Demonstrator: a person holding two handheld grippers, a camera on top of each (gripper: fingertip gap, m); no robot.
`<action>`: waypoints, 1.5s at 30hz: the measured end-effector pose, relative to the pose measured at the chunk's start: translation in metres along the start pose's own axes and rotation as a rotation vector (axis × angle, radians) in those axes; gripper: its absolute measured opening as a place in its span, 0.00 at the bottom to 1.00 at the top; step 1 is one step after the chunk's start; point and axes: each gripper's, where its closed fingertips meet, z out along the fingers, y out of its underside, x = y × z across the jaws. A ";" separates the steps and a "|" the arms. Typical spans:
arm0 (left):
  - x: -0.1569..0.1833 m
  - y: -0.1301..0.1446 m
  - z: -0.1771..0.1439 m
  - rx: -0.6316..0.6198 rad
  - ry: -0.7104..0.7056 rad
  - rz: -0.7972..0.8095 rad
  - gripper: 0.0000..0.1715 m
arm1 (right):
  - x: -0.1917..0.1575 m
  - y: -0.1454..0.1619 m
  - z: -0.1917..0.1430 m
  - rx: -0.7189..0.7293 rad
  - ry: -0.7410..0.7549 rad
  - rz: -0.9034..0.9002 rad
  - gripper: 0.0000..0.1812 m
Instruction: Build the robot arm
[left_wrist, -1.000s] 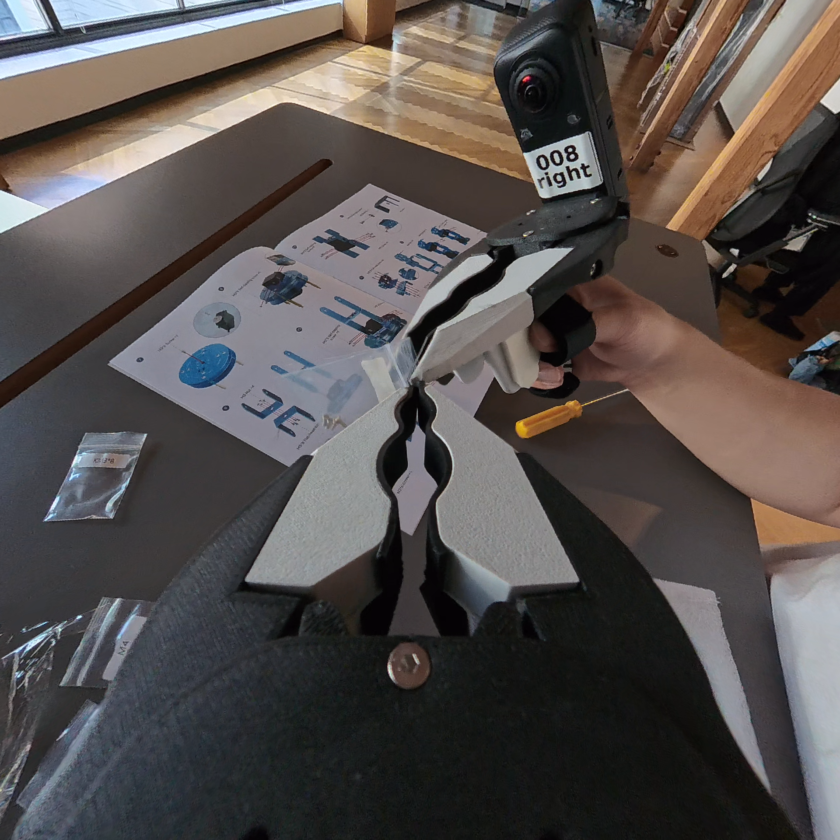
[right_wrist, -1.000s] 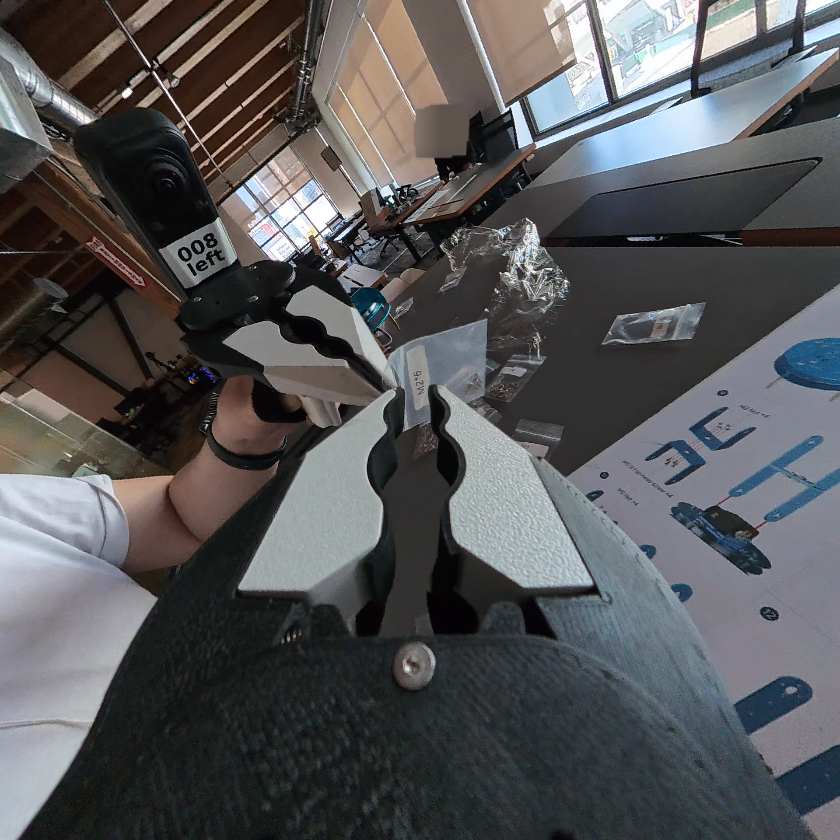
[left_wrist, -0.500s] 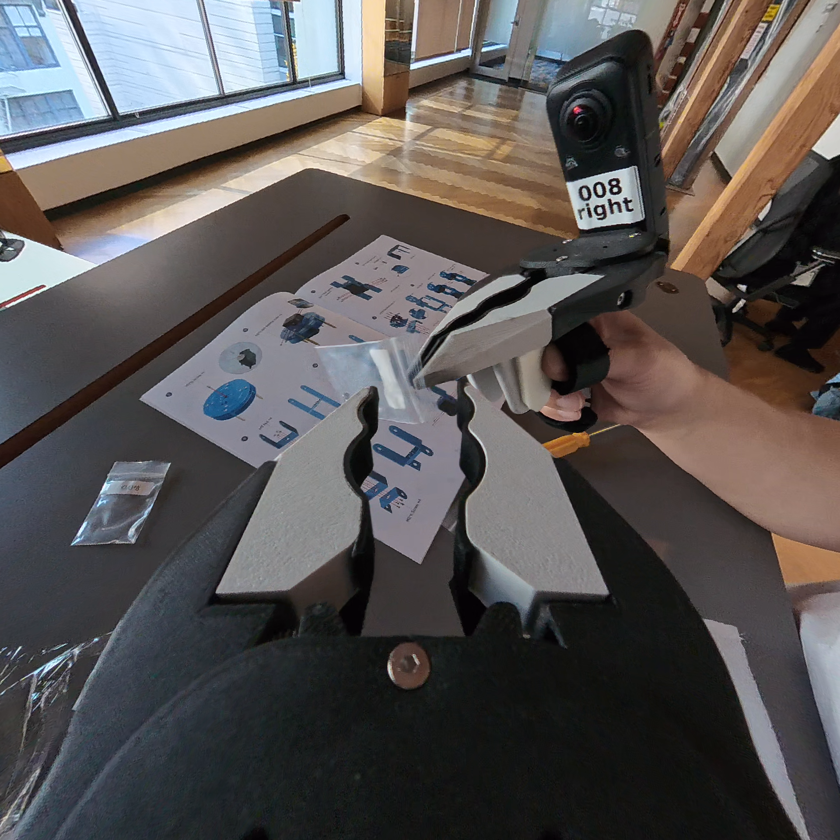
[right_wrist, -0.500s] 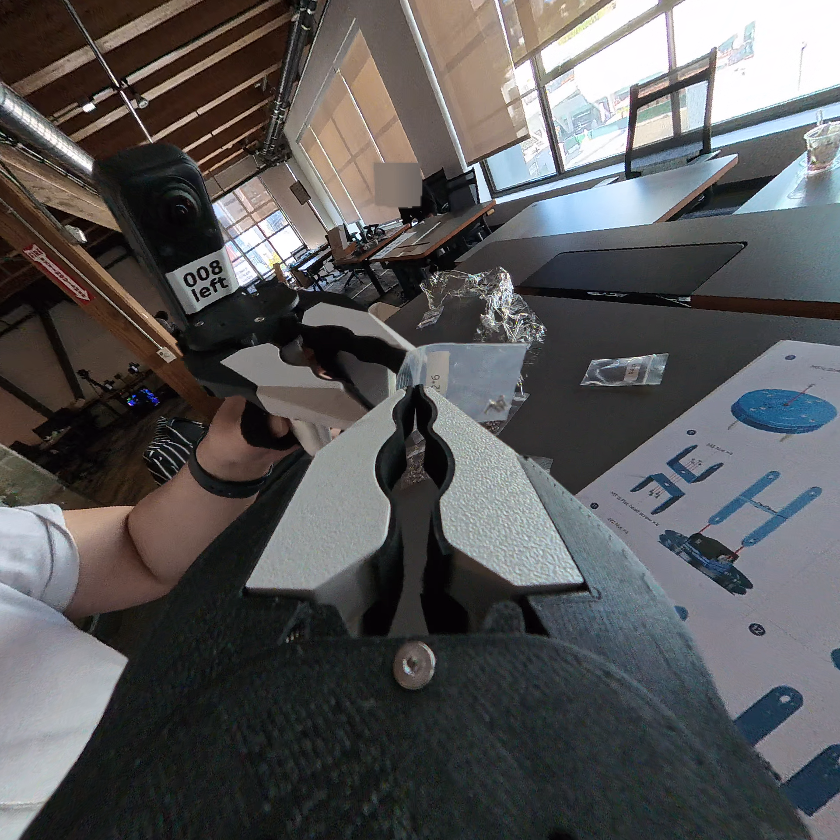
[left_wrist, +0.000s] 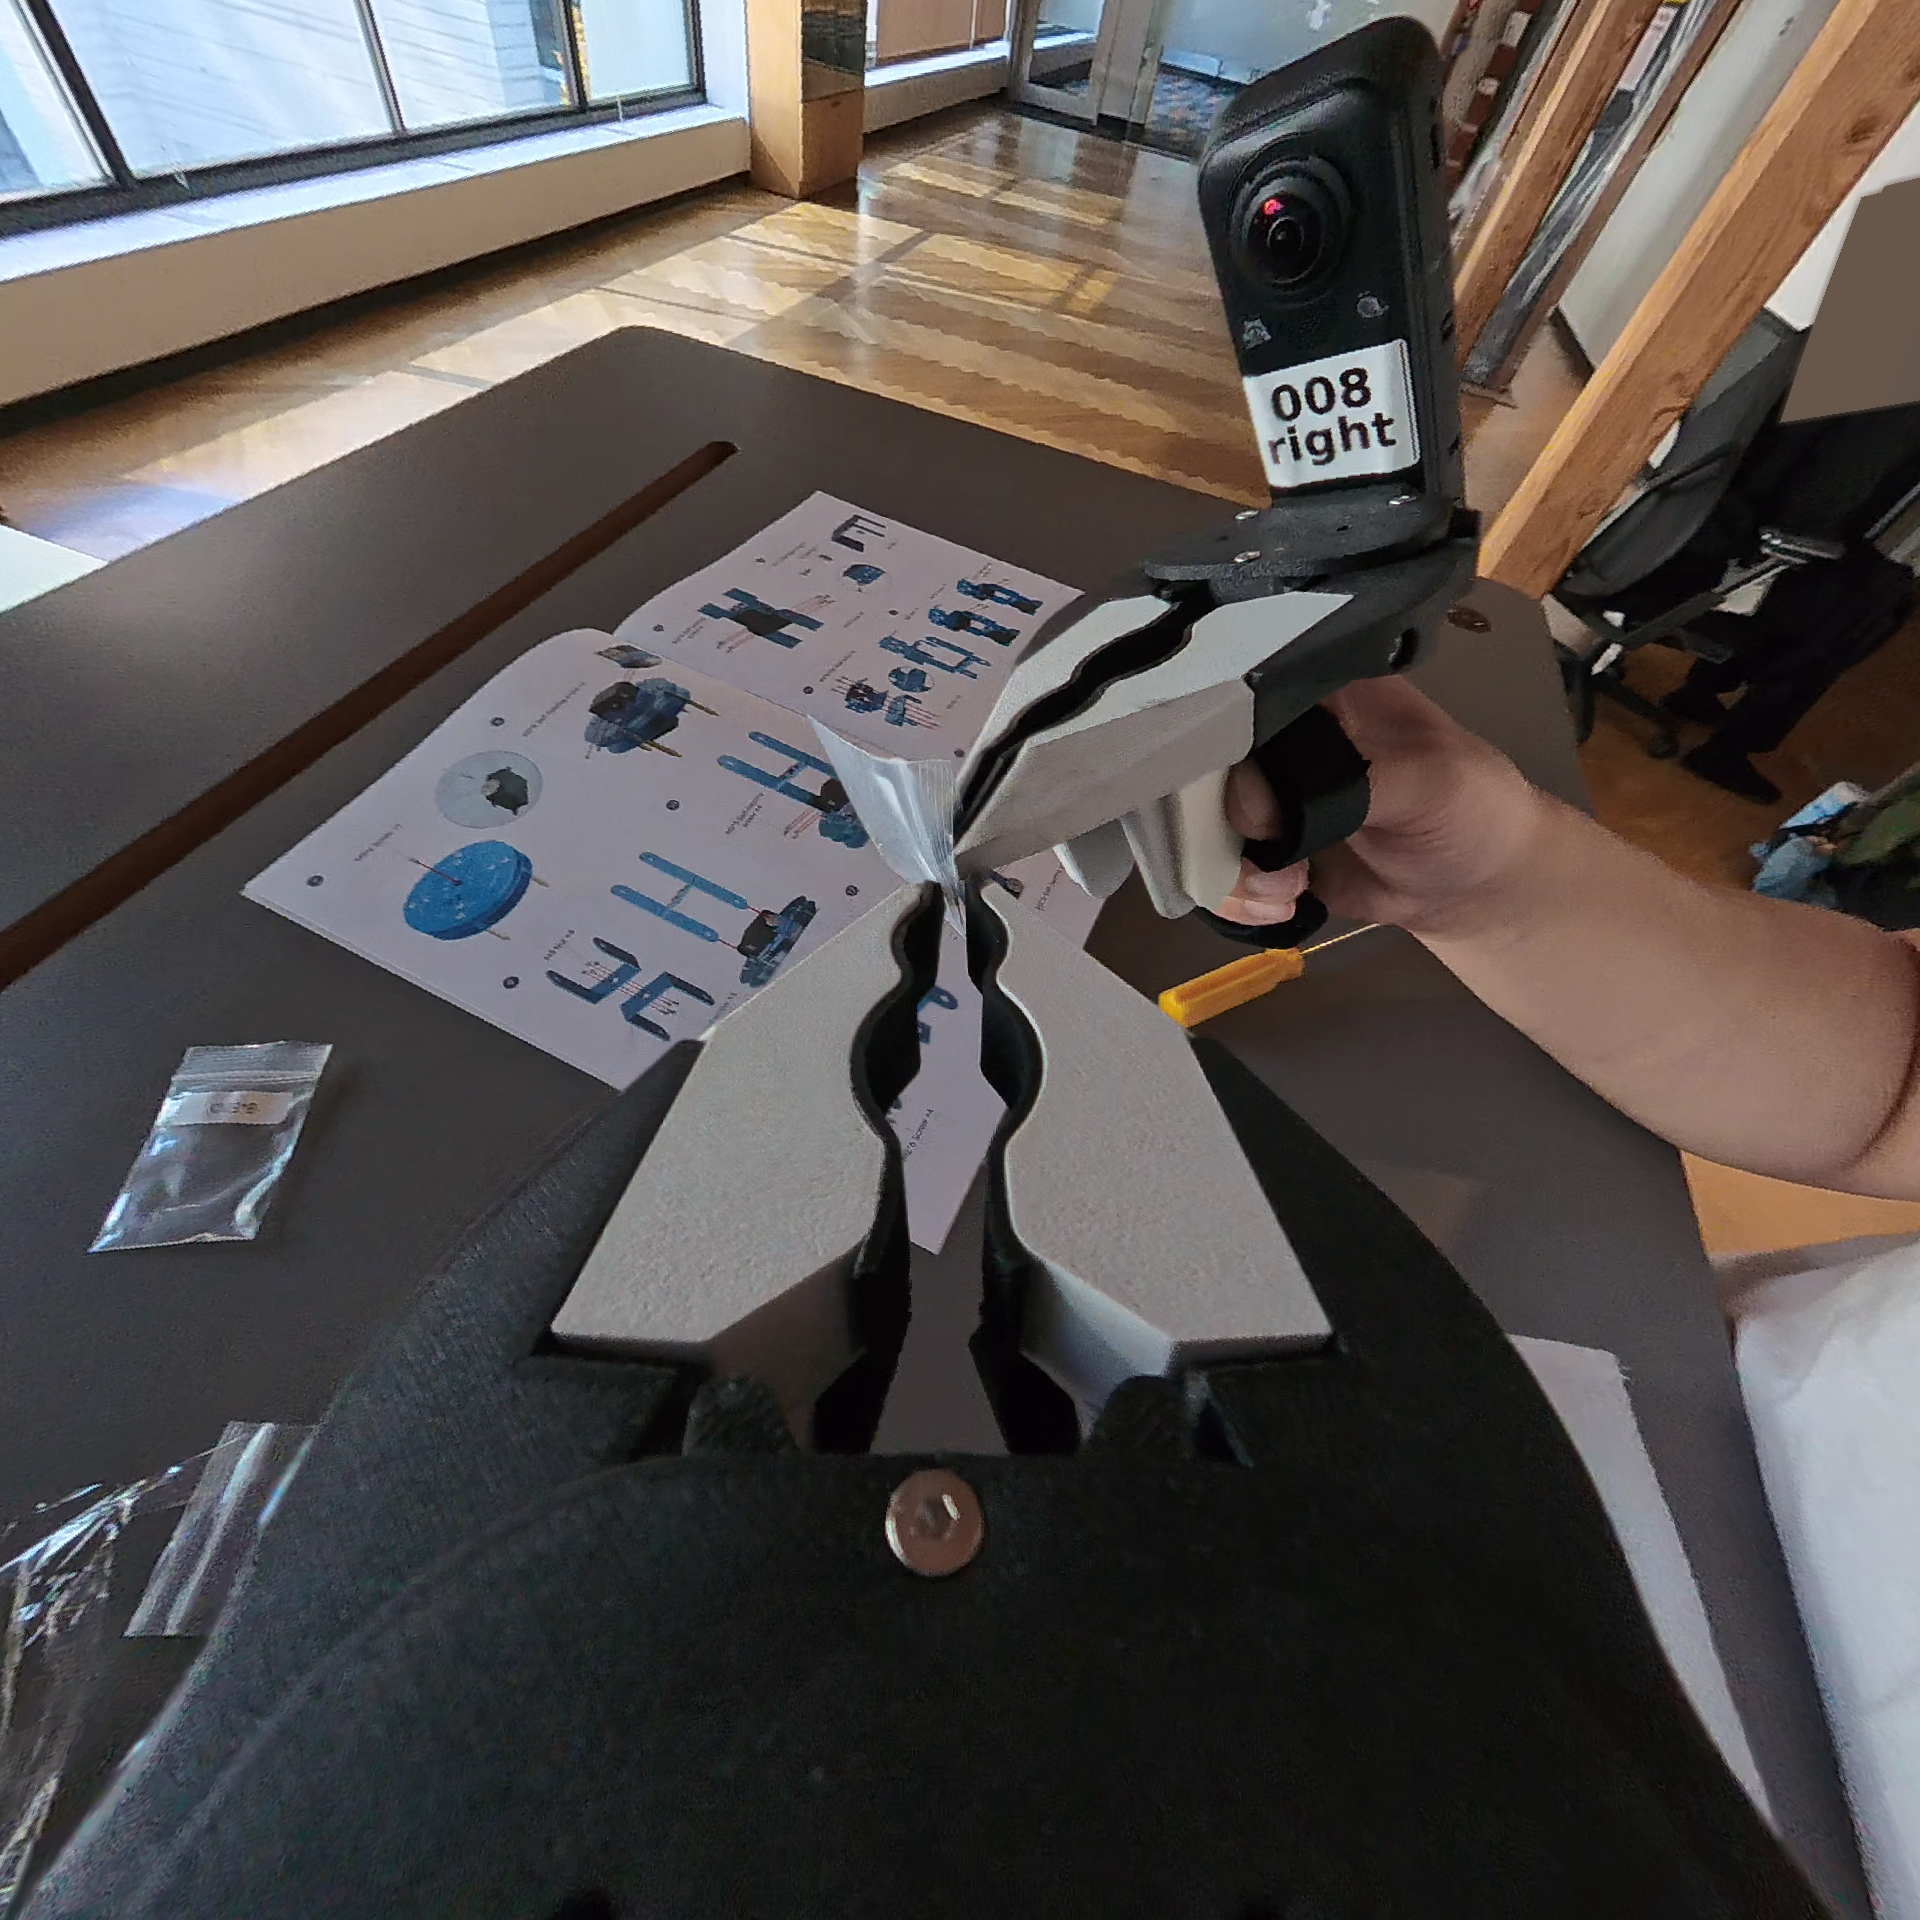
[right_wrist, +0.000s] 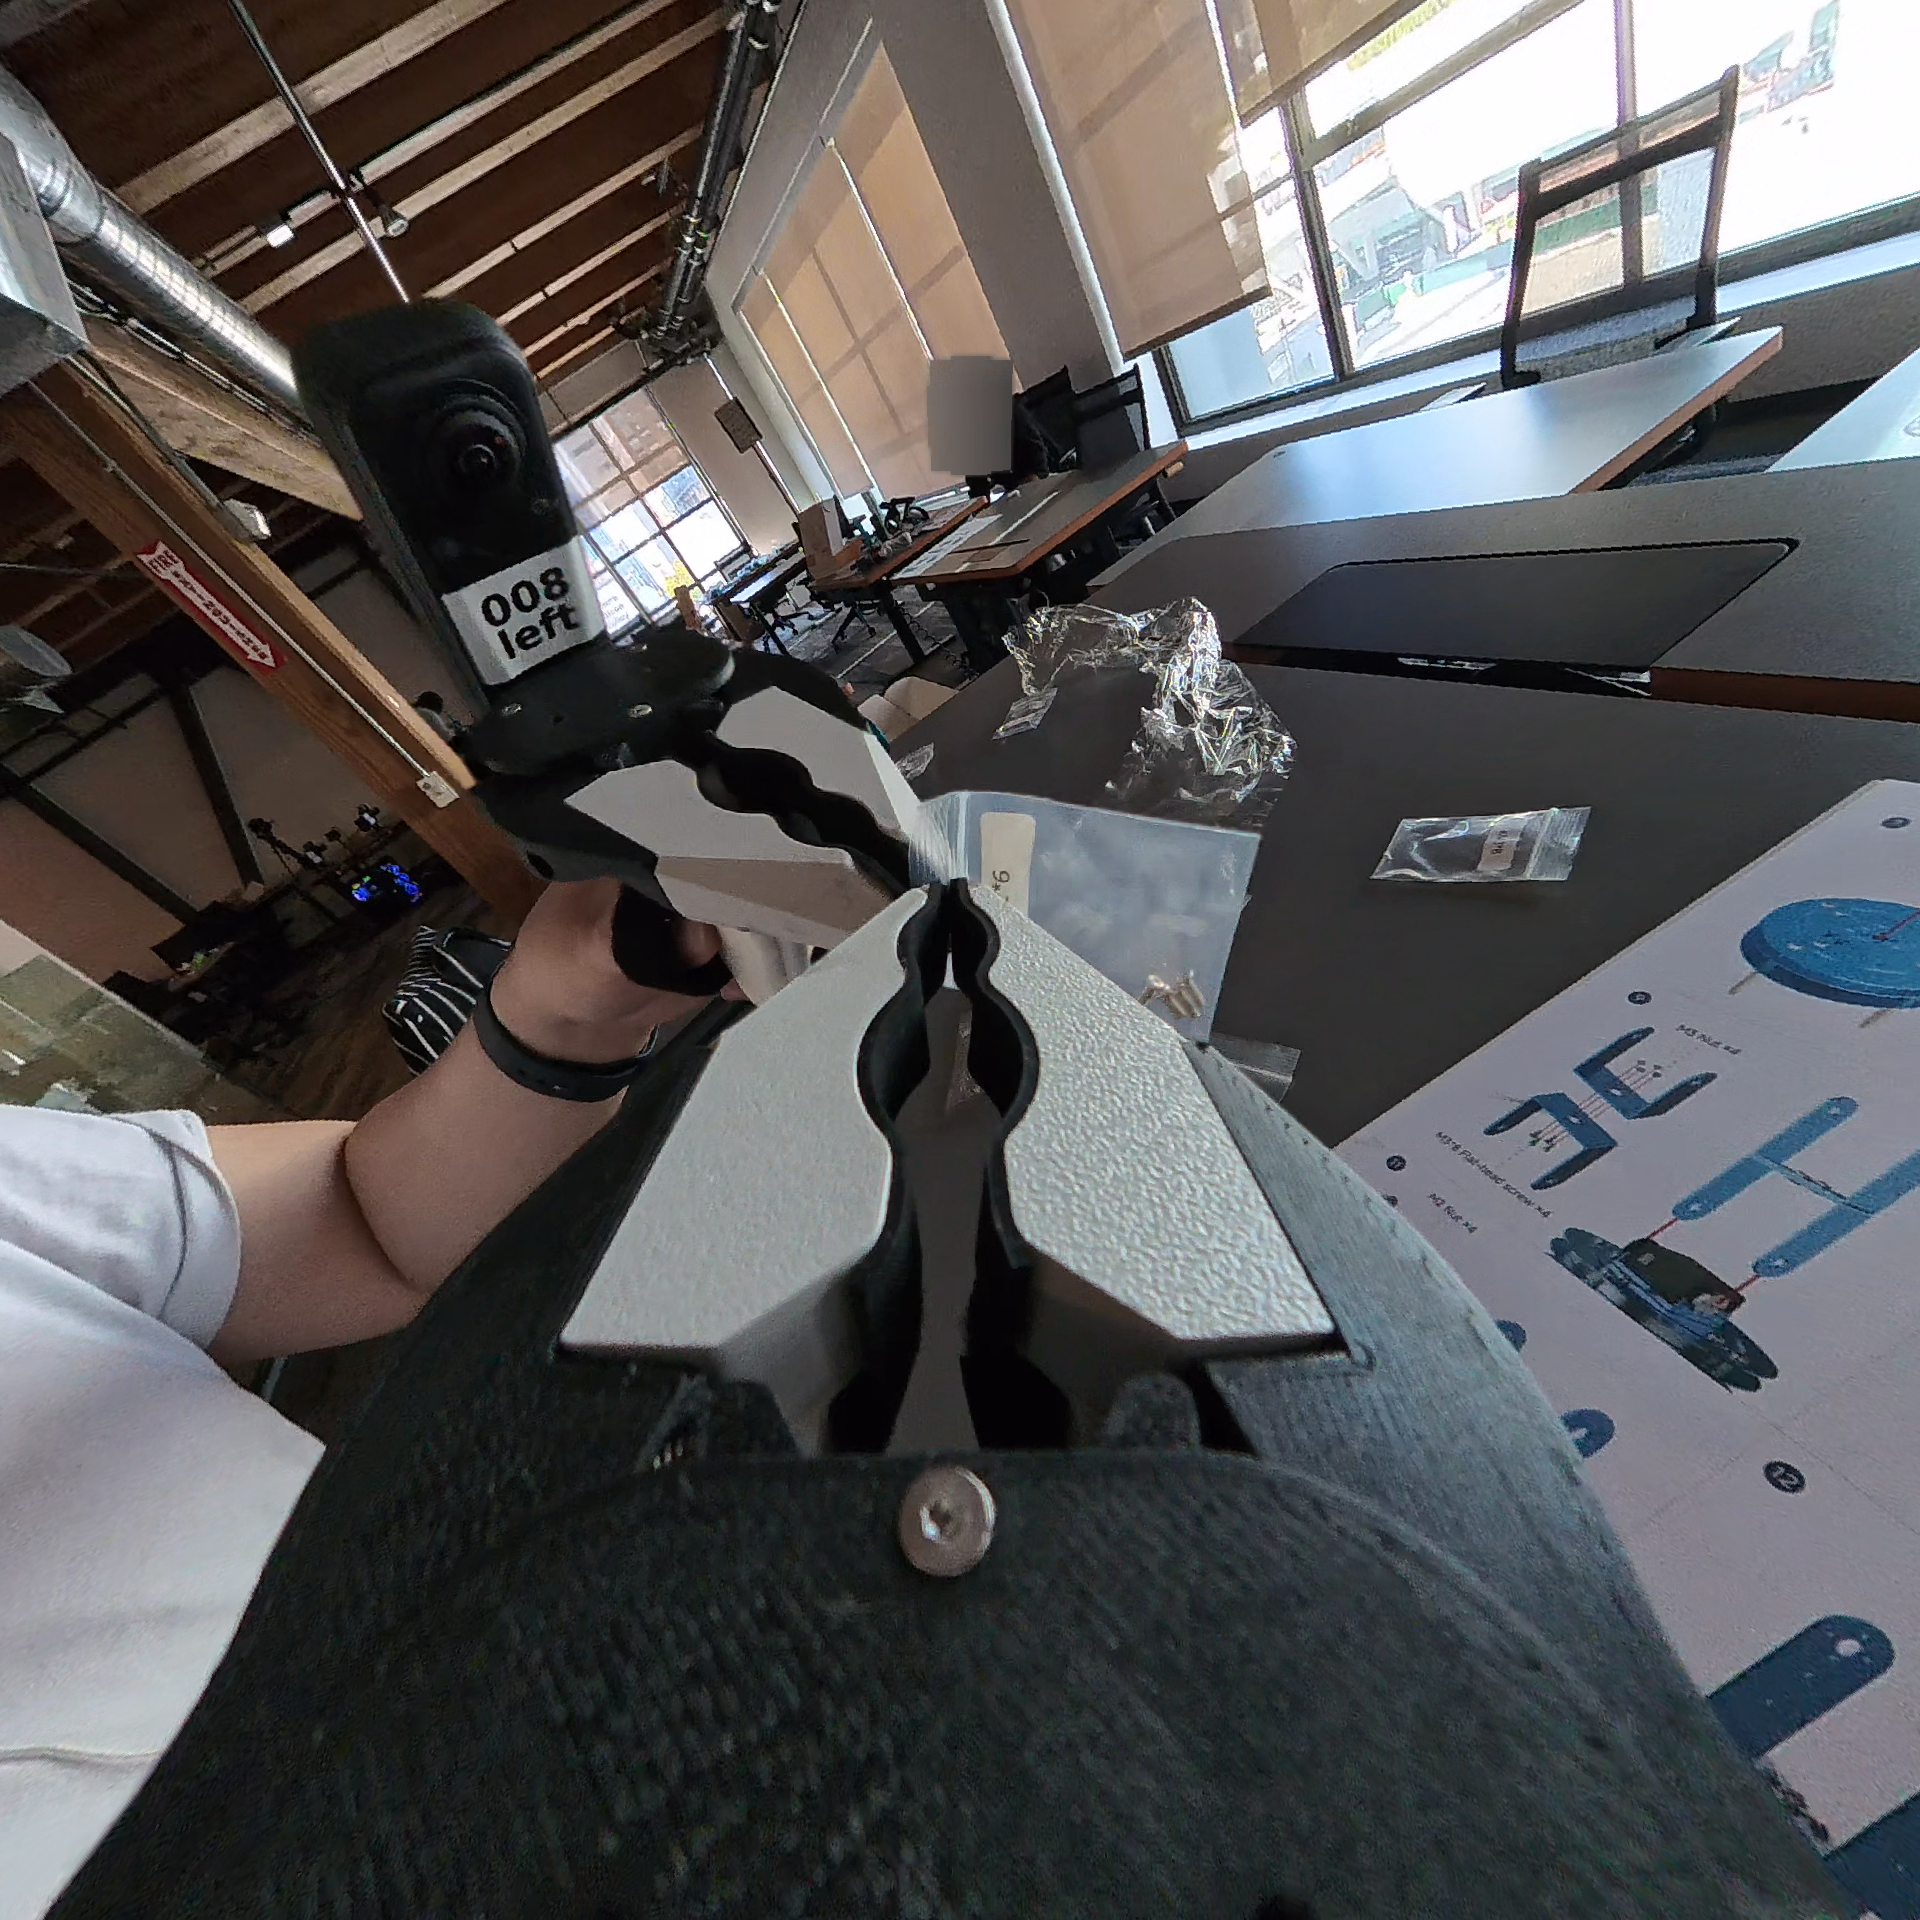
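A small clear zip bag with a white label hangs in the air above the dark table. It holds a few small screws. My left gripper is shut on one edge of the bag. My right gripper is shut on the same edge from the other side. The two grippers' tips meet at the bag. The right gripper also shows in the left wrist view, held by a hand. The left gripper shows in the right wrist view. The bag sticks out to the right there.
An open instruction booklet lies on the table under the grippers. A yellow screwdriver lies to its right. Another small bag lies at left, with more bags at the near left. Crumpled clear wrap lies farther back. My two grippers' fingertips are within a few centimetres of each other.
One second ago the left gripper held the bag and the right was open. The right shut on it, the left opened, and now the left has shut on the bag again.
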 end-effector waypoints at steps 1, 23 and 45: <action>0.000 0.001 0.000 0.000 0.020 -0.020 0.02 | 0.000 0.001 0.000 -0.005 -0.003 -0.001 0.00; -0.018 0.013 0.007 -0.005 0.020 -0.173 0.00 | 0.016 0.008 0.004 -0.035 0.122 -0.044 0.00; -0.128 0.033 0.037 0.140 -0.702 -0.304 0.00 | 0.118 0.009 0.049 0.086 0.787 -0.231 0.00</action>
